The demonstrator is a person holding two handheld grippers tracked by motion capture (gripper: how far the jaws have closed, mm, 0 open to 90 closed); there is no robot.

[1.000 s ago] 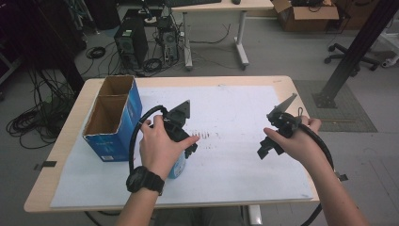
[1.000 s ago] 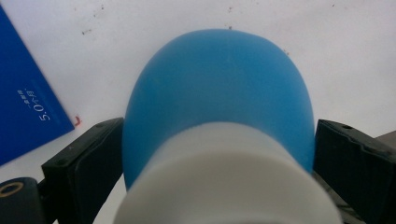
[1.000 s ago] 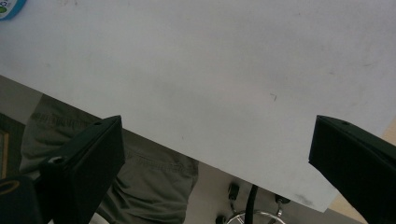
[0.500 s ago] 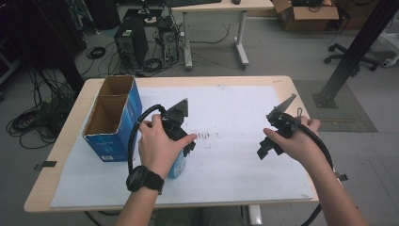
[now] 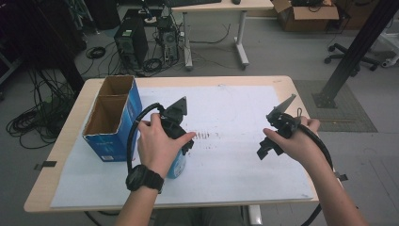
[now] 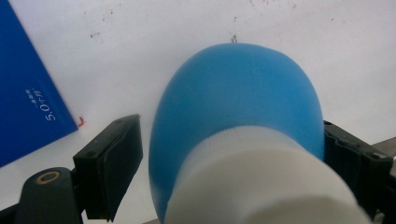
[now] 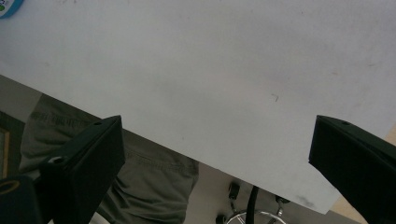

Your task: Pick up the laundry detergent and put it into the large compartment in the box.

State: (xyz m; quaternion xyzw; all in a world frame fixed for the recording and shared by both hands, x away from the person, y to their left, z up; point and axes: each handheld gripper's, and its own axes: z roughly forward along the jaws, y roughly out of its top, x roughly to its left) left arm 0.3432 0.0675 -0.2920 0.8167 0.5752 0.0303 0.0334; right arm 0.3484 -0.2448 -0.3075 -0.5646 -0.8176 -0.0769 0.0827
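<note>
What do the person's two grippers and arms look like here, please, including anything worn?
Both the left gripper and the right gripper are black, each topped by a grey three-cornered plate and trailing a thick black cable. Their jaws are flat black blocks. The forearms are bare of sleeves; a black wristwatch sits on the left wrist.

A rounded blue object [image 6: 238, 107] with a white band or cap [image 6: 261, 179] at its near end sits between the jaws of the left gripper [image 6: 229, 163]. The right jaw looks pressed against its side, while a narrow gap shows beside the left jaw. Beneath lies the white, lightly speckled tabletop [image 6: 140, 51], and a dark blue box [image 6: 28, 98] with white lettering stands at the left edge.
</note>
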